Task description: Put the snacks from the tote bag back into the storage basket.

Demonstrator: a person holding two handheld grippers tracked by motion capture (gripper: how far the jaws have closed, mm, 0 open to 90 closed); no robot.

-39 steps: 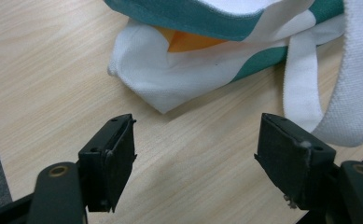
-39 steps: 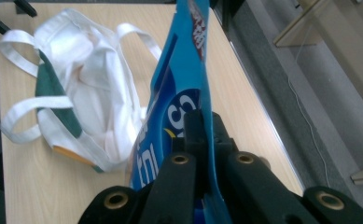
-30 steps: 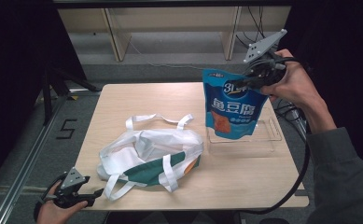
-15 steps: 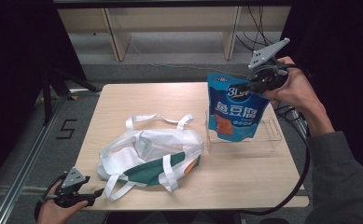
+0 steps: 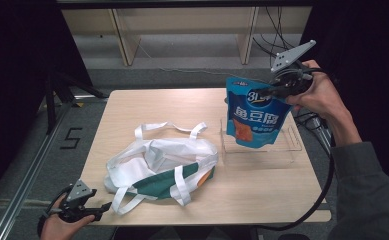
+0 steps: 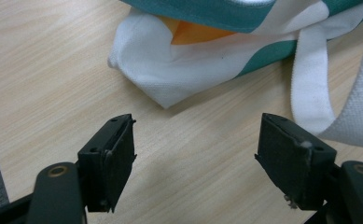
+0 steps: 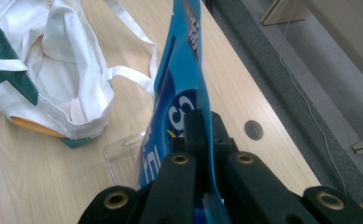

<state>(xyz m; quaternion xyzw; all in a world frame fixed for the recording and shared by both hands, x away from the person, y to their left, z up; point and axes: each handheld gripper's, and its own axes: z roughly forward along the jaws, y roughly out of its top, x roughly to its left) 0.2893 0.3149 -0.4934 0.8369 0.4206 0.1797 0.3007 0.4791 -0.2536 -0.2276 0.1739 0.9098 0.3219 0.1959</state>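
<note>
We pinch the blue pouch (image 5: 254, 117) by its top edge in our right gripper (image 5: 277, 90); left gripper (image 6: 198, 163) wide, empty. Thin grip: pouch may slip or swing, miss the tote bag (image 5: 157, 165).

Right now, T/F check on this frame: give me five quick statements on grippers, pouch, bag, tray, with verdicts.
1. The right gripper is clamped on the top edge of the blue snack pouch. True.
2. The pouch lies flat on the table. False: it hangs in the air over the clear plastic tray.
3. The left gripper is shut on a bag strap. False: its jaws stand wide apart over bare wood, holding nothing.
4. The white and green tote bag lies slumped on the table, to the left of the tray in the high view. True.
5. The tote bag sits inside the tray. False: it lies on the tabletop beside it.
</note>
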